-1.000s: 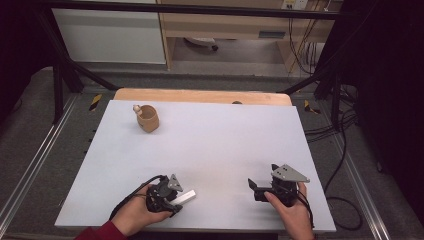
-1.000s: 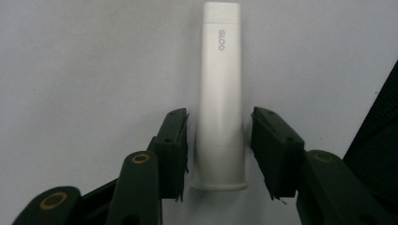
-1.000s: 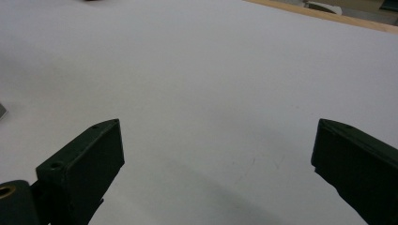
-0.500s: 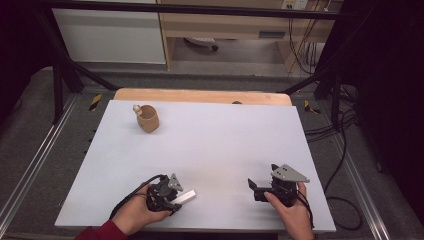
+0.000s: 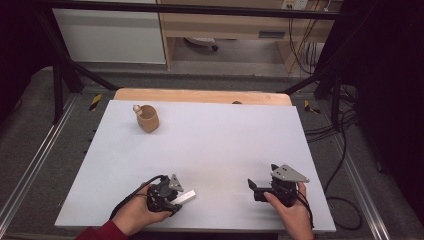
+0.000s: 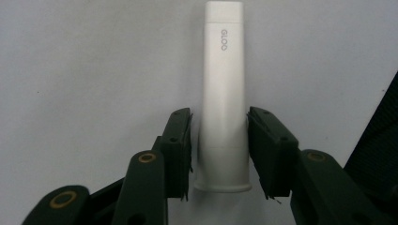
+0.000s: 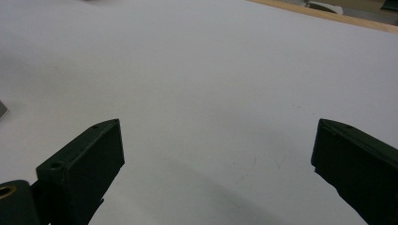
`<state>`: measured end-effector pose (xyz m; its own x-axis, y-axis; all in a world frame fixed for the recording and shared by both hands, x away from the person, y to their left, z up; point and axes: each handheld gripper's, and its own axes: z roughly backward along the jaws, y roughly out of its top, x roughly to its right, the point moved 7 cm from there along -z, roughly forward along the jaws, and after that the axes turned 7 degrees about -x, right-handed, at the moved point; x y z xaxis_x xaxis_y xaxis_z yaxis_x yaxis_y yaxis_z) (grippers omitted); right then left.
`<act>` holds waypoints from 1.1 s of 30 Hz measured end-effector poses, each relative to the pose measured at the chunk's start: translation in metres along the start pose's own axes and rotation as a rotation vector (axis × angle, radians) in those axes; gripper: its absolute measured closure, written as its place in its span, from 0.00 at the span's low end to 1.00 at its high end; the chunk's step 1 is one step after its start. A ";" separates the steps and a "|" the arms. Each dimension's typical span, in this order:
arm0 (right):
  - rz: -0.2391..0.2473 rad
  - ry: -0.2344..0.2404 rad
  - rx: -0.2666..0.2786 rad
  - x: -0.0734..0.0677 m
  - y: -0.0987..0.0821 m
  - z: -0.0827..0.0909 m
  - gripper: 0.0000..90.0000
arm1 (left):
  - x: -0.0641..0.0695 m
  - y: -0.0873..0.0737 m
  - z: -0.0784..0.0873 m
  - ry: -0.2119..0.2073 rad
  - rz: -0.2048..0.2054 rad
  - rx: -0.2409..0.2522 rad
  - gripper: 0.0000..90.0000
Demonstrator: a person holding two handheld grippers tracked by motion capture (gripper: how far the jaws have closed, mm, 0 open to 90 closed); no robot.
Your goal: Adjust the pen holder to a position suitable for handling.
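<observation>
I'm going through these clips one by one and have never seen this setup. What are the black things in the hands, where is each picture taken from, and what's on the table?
No robot here: a person holds a hand-operated two-jaw gripper in each hand. The high view looks down from above the person's side of the white table. There the left gripper and right gripper sit near the table's front edge. Far back on the left stands a small brown cup with a knob-ended thing sticking up at its rim.

The other two pictures come from cameras riding on the grippers, looking along their black jaws. The left gripper view shows its jaws on either side of a white tube marked GLOO, apparently closed against it. The right gripper view shows jaws wide apart over bare table, holding nothing.
</observation>
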<state>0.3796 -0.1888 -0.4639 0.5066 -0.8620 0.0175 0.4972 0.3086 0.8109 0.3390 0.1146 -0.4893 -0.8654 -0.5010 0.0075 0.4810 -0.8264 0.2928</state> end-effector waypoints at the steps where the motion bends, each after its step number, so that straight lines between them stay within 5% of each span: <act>1: 0.000 0.001 -0.001 0.000 0.000 0.000 0.04 | 0.000 0.000 0.000 -0.001 -0.001 -0.001 0.66; 21: 0.001 0.003 -0.005 -0.001 -0.001 0.000 0.04 | 0.001 0.004 -0.001 -0.001 -0.010 -0.009 0.62; 33: 0.005 0.006 -0.010 -0.001 -0.001 -0.001 0.03 | 0.001 0.020 -0.006 0.015 -0.024 -0.014 0.62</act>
<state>0.3792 -0.1875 -0.4654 0.5137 -0.8578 0.0180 0.5012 0.3170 0.8052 0.3487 0.0963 -0.4888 -0.8745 -0.4849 -0.0140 0.4622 -0.8416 0.2793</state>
